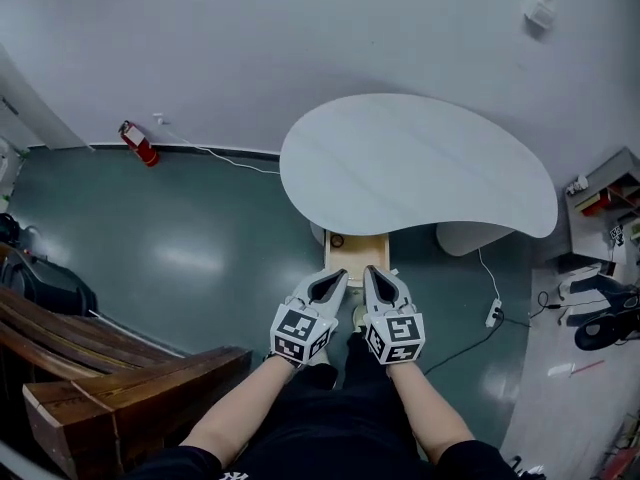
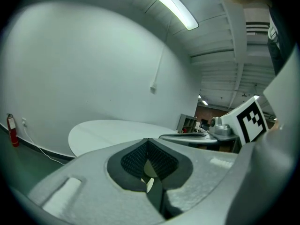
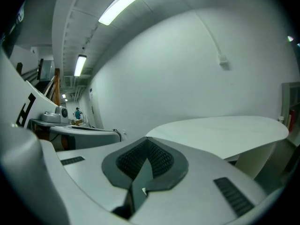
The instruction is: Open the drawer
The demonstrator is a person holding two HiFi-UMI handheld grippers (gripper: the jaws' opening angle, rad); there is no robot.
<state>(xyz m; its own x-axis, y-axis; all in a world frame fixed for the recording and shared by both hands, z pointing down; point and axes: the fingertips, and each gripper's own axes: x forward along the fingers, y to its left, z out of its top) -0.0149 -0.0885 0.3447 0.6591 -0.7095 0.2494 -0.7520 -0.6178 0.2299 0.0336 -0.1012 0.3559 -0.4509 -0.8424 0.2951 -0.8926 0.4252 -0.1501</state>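
Ok, setup: L gripper (image 1: pixel 338 276) & R gripper (image 1: pixel 372 272) side by side, tips toward white table (image 1: pixel 420 158).
L gripper: jaws clenched together, nothing btwn them.
R gripper: same, pinched closed, empty.
Drawer (image 1: pixel 356 258): light wood, under table's near edge, just past both tips; can't tell if it's pulled out.

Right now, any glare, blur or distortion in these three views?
Head view: evenly lit, soft glare on the green floor, edges bowed. Left gripper view: strong fisheye, dark corners, ceiling light blown out. Right gripper view: same fisheye, light strip overexposed, right tongs sharp.
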